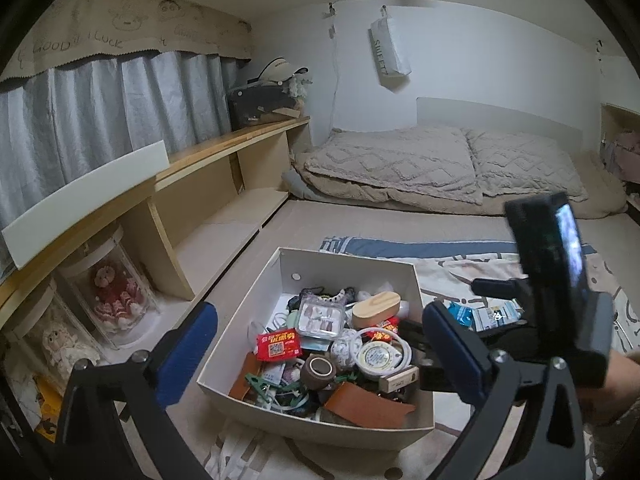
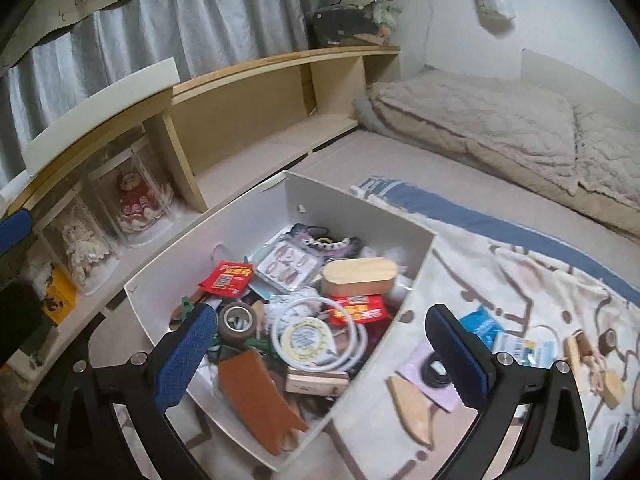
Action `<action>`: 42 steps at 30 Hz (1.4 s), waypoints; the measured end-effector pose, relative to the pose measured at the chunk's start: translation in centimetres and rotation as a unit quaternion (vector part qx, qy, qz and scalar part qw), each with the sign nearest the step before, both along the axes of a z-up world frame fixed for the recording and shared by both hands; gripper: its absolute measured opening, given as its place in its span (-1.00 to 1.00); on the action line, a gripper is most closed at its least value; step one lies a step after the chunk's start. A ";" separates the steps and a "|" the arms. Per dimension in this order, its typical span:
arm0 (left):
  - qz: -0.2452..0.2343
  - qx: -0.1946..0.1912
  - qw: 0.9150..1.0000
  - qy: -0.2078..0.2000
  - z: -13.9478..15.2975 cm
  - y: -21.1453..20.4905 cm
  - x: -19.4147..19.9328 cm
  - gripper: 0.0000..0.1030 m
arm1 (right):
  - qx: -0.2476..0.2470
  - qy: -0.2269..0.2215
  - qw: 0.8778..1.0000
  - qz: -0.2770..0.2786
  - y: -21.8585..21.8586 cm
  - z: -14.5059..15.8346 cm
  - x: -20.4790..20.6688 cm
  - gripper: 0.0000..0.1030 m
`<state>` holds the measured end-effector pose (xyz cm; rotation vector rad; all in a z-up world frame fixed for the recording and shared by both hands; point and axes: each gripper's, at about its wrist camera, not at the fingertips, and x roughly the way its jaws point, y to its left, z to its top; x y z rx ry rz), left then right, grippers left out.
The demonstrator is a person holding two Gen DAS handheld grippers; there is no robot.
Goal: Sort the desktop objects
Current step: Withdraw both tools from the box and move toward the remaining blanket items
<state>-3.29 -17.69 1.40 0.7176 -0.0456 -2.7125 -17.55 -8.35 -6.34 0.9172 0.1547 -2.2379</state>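
White cardboard box of clutter | below, between left gripper fingers | spread, empty

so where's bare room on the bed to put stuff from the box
Free: the plain beige strip between box and shelf, up to the pillows. Crowded: the box itself and the patterned blanket right of it, strewn with packets.

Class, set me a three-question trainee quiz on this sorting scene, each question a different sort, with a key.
1. True or false: the white box is empty.
2. Which lies outside the box, on the blanket? A wooden oval case B blue packet C tape roll
3. Fill in: the left gripper jaws stand ___.

Key: 1 false; 2 B; 3 open
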 end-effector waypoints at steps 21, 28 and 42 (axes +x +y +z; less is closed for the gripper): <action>-0.045 0.002 0.999 -0.004 -0.3 6.0 -3.7 1.00 | 0.023 0.036 0.996 -0.074 11.7 1.8 0.5 1.00; -0.064 -0.007 0.998 -0.011 -0.4 8.7 -4.8 1.00 | 0.023 0.044 0.994 -0.099 15.4 2.4 0.9 1.00; -0.080 -0.008 0.996 -0.022 -0.6 11.4 -5.3 1.00 | 0.028 0.039 0.988 -0.145 20.9 2.6 1.9 1.00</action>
